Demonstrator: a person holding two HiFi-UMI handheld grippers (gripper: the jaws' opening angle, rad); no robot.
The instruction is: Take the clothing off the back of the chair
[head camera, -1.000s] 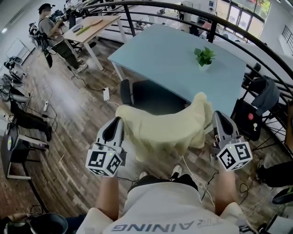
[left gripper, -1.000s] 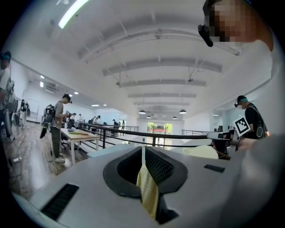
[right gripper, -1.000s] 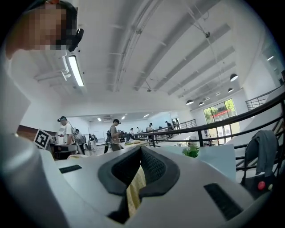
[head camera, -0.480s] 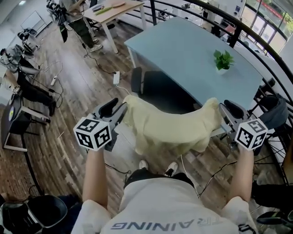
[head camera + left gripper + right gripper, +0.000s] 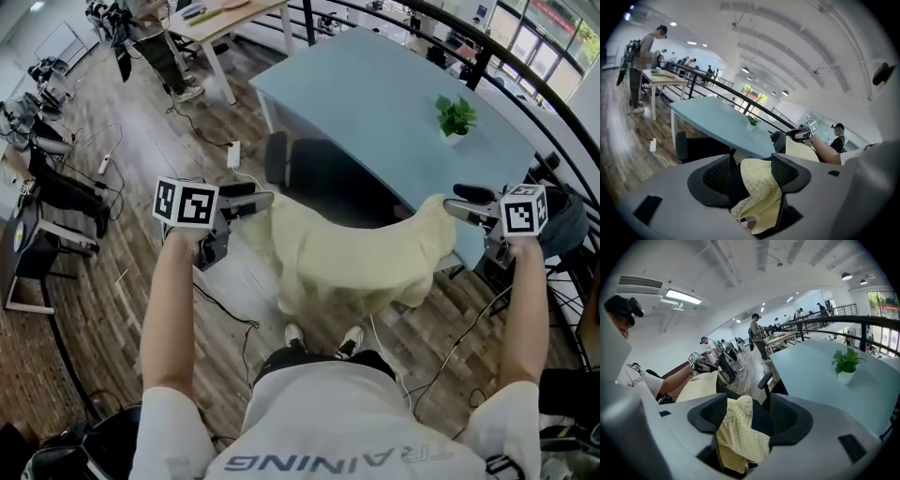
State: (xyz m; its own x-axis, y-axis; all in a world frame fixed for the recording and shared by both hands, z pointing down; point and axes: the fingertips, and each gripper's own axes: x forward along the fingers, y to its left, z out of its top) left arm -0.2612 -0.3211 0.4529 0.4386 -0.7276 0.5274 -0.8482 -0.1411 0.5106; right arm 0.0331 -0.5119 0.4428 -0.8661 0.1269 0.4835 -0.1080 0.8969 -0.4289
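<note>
A pale yellow garment (image 5: 356,258) hangs spread between my two grippers, in front of the black office chair (image 5: 314,178) at the table. My left gripper (image 5: 264,200) is at its left end and my right gripper (image 5: 448,203) at its right end, both pointing inward. In the left gripper view the jaws of the left gripper (image 5: 751,171) are opening wide, with a fold of the garment (image 5: 761,187) lying loose between them. The right gripper (image 5: 750,414) is opening too, with a bunched corner of the garment (image 5: 736,432) draped between its jaws.
A light blue table (image 5: 375,94) stands beyond the chair with a small potted plant (image 5: 455,114) on it. A power strip (image 5: 233,155) and cables lie on the wooden floor at the left. A dark bag (image 5: 565,211) sits by the railing at the right.
Both grippers have swung outward and turned to face each other, stretching the garment wider. Their jaws have gone from shut on the cloth to wide apart.
</note>
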